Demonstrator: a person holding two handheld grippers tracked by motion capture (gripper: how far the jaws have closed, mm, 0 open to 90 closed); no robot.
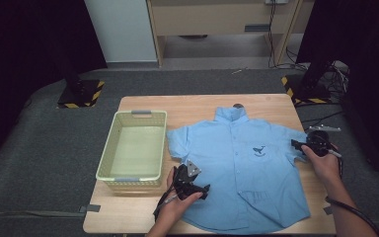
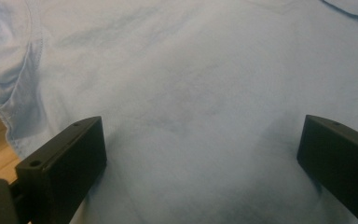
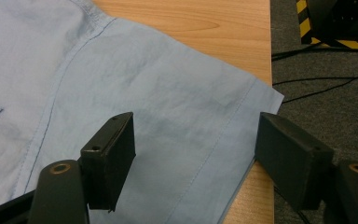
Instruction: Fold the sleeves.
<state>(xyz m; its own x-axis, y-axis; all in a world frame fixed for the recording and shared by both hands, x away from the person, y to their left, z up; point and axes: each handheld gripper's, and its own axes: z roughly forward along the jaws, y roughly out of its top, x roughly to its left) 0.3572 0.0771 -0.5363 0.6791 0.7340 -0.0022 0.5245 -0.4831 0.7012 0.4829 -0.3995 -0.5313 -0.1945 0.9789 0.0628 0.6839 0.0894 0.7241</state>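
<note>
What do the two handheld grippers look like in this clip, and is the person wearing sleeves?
Both the left gripper and right gripper are black, with blocky, flat-faced fingers carrying small screw holes. Each has a grey three-cornered plate on top and trails a black cable. The forearms are bare; no sleeves are visible.

The person's forearms are cut off by the near edge of the high view. The small dark emblem on the blue shirt is too small to make out clearly. The left gripper hides part of the shirt's near left hem.
</note>
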